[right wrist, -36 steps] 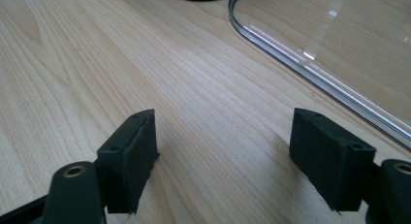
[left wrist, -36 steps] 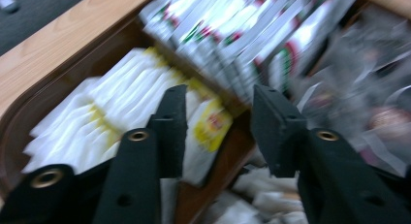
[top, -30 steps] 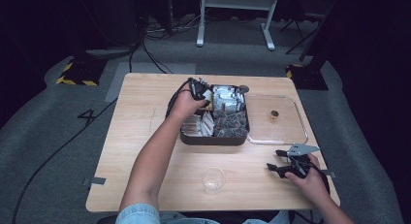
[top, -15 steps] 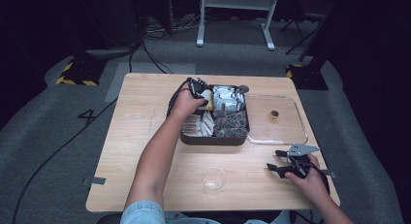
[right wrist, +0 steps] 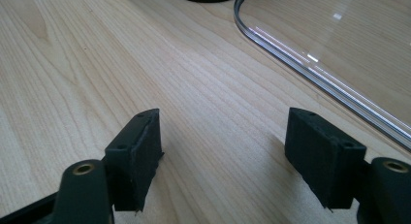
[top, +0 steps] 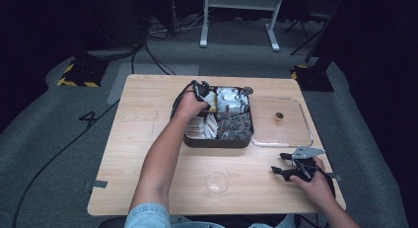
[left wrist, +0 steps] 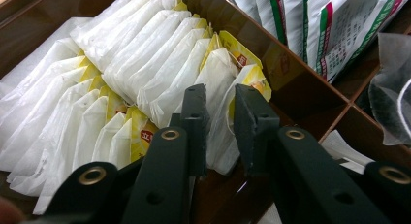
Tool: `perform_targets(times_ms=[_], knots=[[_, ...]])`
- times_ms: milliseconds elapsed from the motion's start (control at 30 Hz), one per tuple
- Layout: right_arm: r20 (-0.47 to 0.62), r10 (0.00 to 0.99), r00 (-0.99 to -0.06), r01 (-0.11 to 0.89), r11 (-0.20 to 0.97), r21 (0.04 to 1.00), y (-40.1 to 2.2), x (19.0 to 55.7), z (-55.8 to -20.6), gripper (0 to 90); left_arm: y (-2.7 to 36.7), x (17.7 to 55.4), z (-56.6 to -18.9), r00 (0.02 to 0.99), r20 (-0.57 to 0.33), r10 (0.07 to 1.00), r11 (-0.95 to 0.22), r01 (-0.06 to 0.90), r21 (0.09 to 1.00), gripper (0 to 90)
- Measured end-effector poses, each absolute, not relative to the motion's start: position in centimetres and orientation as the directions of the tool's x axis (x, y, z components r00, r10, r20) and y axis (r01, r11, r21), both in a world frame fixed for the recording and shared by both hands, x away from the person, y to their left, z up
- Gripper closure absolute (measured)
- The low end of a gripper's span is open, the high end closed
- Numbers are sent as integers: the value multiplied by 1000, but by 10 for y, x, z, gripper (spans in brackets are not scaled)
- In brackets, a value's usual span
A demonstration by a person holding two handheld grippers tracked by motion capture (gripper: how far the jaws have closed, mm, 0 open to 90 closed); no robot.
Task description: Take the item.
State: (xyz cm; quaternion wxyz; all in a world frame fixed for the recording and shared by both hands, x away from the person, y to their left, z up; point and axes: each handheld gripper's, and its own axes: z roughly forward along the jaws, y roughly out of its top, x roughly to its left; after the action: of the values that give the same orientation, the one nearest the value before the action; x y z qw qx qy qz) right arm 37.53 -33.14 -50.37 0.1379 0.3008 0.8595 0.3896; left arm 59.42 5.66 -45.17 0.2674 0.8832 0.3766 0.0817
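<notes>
A dark compartment box stands mid-table, packed with sachets and tea bags. My left gripper reaches into its back-left compartment. In the left gripper view a row of white and yellow tea sachets leans there, and my left gripper has its jaws closed on the rightmost sachet, which stands between them. Green-striped white packets fill the neighbouring compartment. My right gripper rests open near the table's front right corner. Between its jaws there is bare wood.
A clear lid with a small brown knob lies flat to the right of the box; its rim runs just ahead of my right gripper. A clear plastic cup stands near the front edge. Cables trail over the floor behind.
</notes>
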Motion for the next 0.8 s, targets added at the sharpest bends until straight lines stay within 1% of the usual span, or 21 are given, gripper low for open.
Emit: perform_targets(times_ms=[100, 133, 167, 233, 667, 800], knots=[[-3, 625, -781, 410, 515, 753, -331, 375, -504, 295, 56, 593, -451, 704, -67, 707, -571, 625, 532, 813], [-3, 625, -781, 410, 515, 753, -331, 375, -504, 295, 55, 593, -451, 705, -78, 705, -571, 630, 526, 860], [-3, 625, -781, 410, 515, 753, -331, 375, -504, 295, 54, 593, -451, 709, -87, 700, -578, 634, 513, 879], [-3, 625, -781, 410, 515, 753, -331, 375, -504, 295, 53, 592, -451, 709, -84, 700, -587, 638, 499, 890], [-3, 624, -781, 409, 515, 753, -331, 375, -504, 295, 53, 589, -440, 727, -102, 679, -580, 616, 534, 900], [-3, 625, -781, 410, 515, 753, -331, 375, -504, 295, 57, 588, -433, 721, -115, 683, -555, 615, 560, 900]])
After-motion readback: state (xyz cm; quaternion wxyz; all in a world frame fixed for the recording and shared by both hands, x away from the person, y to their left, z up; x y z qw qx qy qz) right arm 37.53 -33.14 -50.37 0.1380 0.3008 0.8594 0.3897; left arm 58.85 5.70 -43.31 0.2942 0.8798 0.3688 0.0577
